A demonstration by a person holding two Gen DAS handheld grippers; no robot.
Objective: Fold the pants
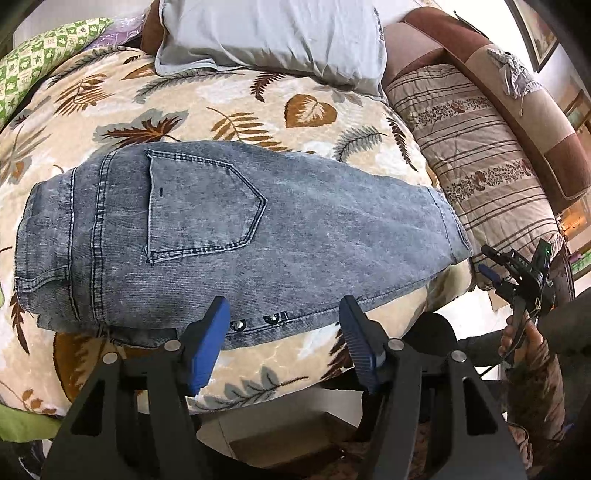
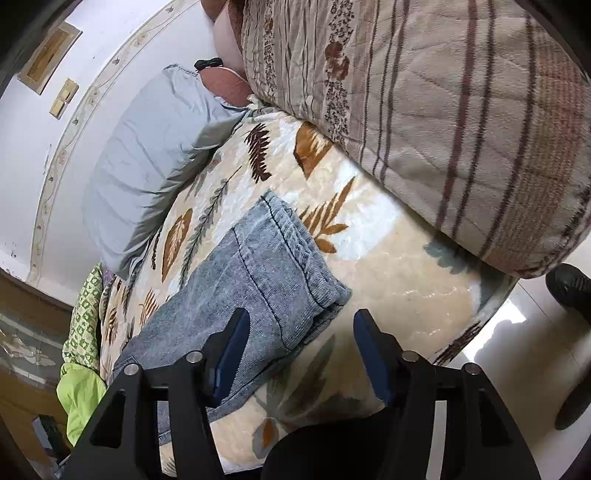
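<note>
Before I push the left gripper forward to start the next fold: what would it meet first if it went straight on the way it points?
Probably the jeans. The left gripper is open, its fingers over the near edge of the denim beside two rivets. Depth is unclear, so whether it already touches the cloth cannot be told.

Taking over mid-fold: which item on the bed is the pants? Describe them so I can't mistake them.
Start at the leaf-print blanket covering the bed, with a pale blue pillow at its far side and a striped quilt to the right. The pants lie flat near the front edge, just ahead of the open left hand-held gripper. They are the only faded blue denim there, with a stitched back pocket facing up.
</note>
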